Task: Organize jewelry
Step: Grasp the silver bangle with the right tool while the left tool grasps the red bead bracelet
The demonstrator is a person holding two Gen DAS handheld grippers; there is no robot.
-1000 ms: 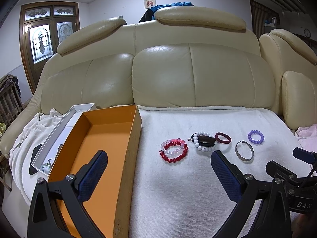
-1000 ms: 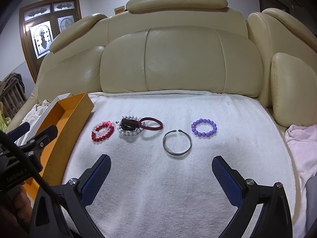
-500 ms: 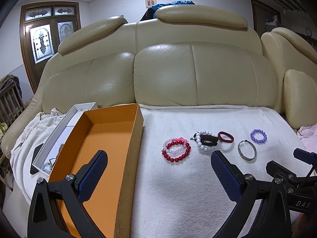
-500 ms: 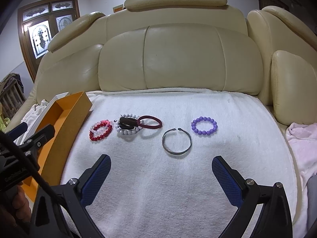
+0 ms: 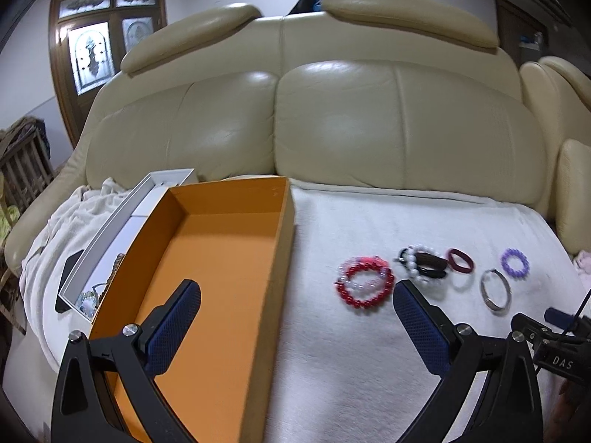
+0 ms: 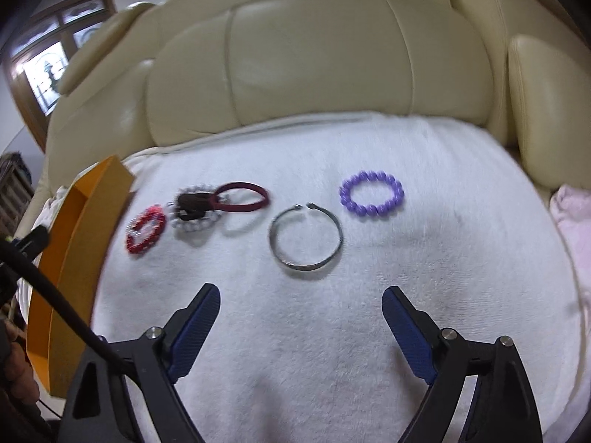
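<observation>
Several bracelets lie in a row on a white towel (image 6: 332,332): a red bead one (image 6: 145,229) (image 5: 364,282), a white bead one with a dark piece (image 6: 194,208) (image 5: 421,265), a maroon band (image 6: 242,196) (image 5: 460,260), a silver bangle (image 6: 306,237) (image 5: 495,289) and a purple bead one (image 6: 371,193) (image 5: 514,263). An empty orange box (image 5: 207,277) (image 6: 74,251) stands at the left. My right gripper (image 6: 301,304) is open, just short of the silver bangle. My left gripper (image 5: 295,301) is open and empty, over the box's right wall.
A white flat box (image 5: 110,236) with small items lies left of the orange box. The cream sofa back (image 5: 332,110) rises behind. A pink cloth (image 6: 572,221) lies at the right. The right gripper's body (image 5: 554,347) shows at the lower right in the left wrist view.
My right gripper has moved forward and down toward the silver bangle. My left gripper has shifted a little; the box and bracelets sit nearer in its view. Both stay open.
</observation>
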